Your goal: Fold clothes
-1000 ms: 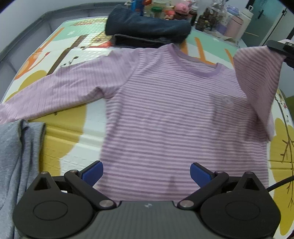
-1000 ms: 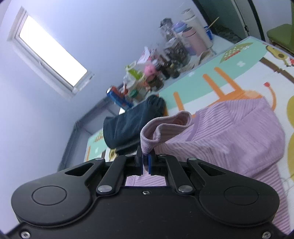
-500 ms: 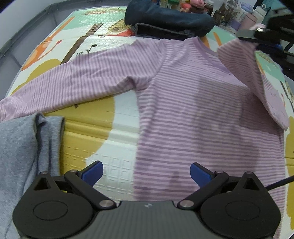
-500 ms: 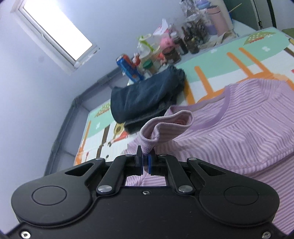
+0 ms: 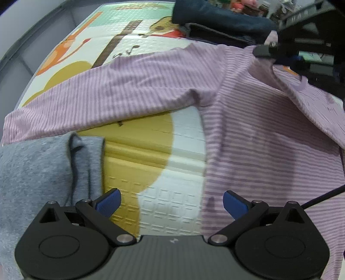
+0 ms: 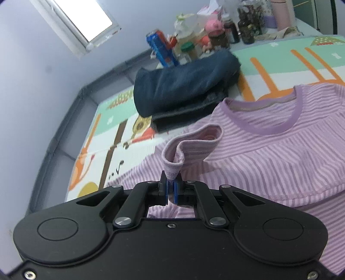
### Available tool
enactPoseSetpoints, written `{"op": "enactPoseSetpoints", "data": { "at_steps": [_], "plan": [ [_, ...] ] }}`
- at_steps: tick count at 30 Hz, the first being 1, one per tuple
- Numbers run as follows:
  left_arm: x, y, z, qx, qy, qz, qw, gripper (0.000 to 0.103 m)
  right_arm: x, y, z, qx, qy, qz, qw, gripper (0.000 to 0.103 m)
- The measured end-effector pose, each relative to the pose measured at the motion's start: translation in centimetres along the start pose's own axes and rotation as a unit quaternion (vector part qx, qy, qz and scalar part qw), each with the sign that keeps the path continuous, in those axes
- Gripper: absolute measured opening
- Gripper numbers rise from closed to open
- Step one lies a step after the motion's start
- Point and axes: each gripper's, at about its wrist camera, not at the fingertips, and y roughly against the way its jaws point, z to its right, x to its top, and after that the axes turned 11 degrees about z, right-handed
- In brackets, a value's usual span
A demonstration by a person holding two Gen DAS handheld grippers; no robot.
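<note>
text: none legible | right gripper (image 5: 301, 17) body, upper right of left wrist view: pale lettering, too blurred to read | play mat (image 5: 133, 46): printed music notes only

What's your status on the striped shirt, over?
Right gripper shut on sleeve cuff, carried over striped shirt. Left gripper open, empty, above the mat. Grey garment lies beside the shirt's other sleeve.
</note>
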Motion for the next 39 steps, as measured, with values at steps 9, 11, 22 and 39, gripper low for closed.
{"op": "enactPoseSetpoints", "data": {
  "at_steps": [9,11,22,39],
  "plan": [
    [0.3,-0.6,-1.0,-0.003,0.004,-0.005,1.0,0.102,-1.3,-2.3,-0.2,0.002,-0.004,-0.03,1.0,0.022],
    [0.4,-0.6,-1.1,-0.003,0.004,-0.006,1.0,0.102,-1.0,-2.0,-0.2,0.004,-0.009,-0.028,1.0,0.024],
    [1.2,-0.4,0.1,-0.014,-0.007,-0.004,0.9999,0.102,0.9,1.4,0.5,0.022,-0.033,-0.002,0.999,0.026],
    [5.6,-0.9,8.0,-0.025,-0.039,0.054,0.9974,0.102,3.0,12.4,18.5,-0.155,-0.102,0.083,0.979,0.026]
  ]
}}
